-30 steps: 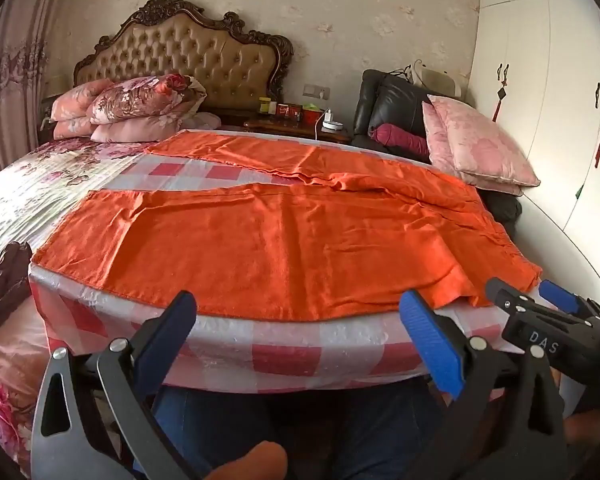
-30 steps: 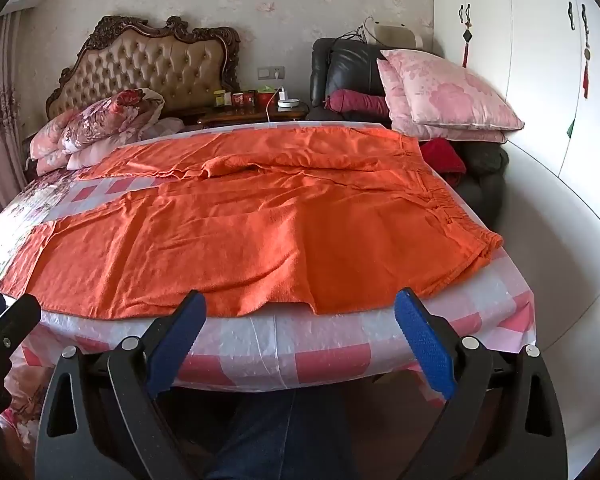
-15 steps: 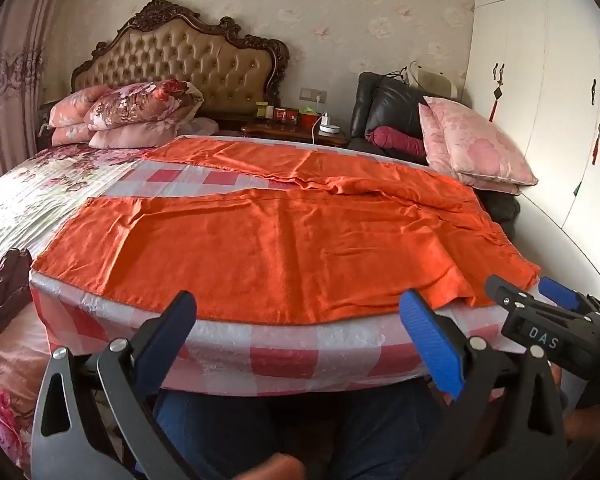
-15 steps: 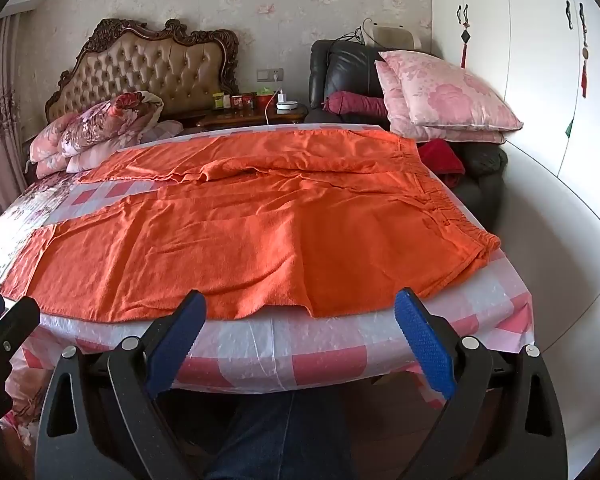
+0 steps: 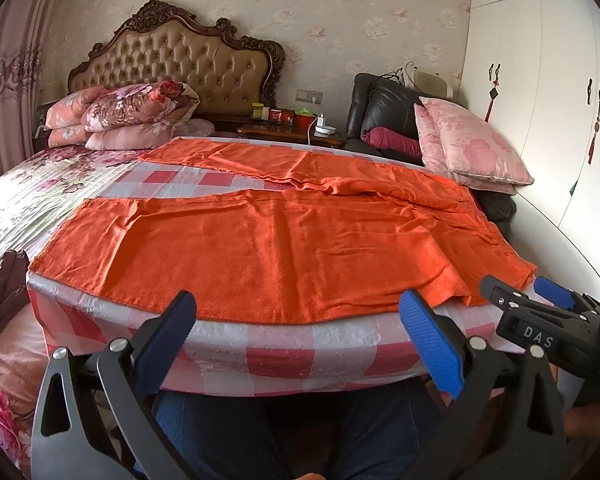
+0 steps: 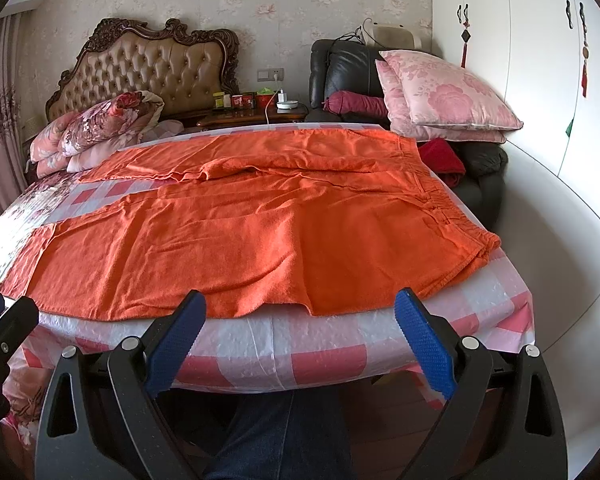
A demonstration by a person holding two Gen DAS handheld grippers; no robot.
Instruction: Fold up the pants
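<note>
While the pants (image 5: 284, 248) lie spread flat mid-frame, legs apart and unfolded, both the left gripper (image 5: 300, 344) and right gripper (image 6: 300, 336) gape wide, empty; every fold remains.

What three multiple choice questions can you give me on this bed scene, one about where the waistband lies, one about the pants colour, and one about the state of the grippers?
1. The waistband of the pants lies toward:
A. the headboard
B. the right side, near the wardrobe
C. the left side, near the curtain

2. The pants are:
A. orange
B. navy
C. grey

3. The left gripper and right gripper are:
A. both shut on the pants
B. one open, one shut
C. both open, holding nothing

Answers: 1 B, the gathered elastic edge sits at the right end. 2 A, the cloth is orange in both views. 3 C, each pair of blue fingers is spread, short of the fabric.
</note>
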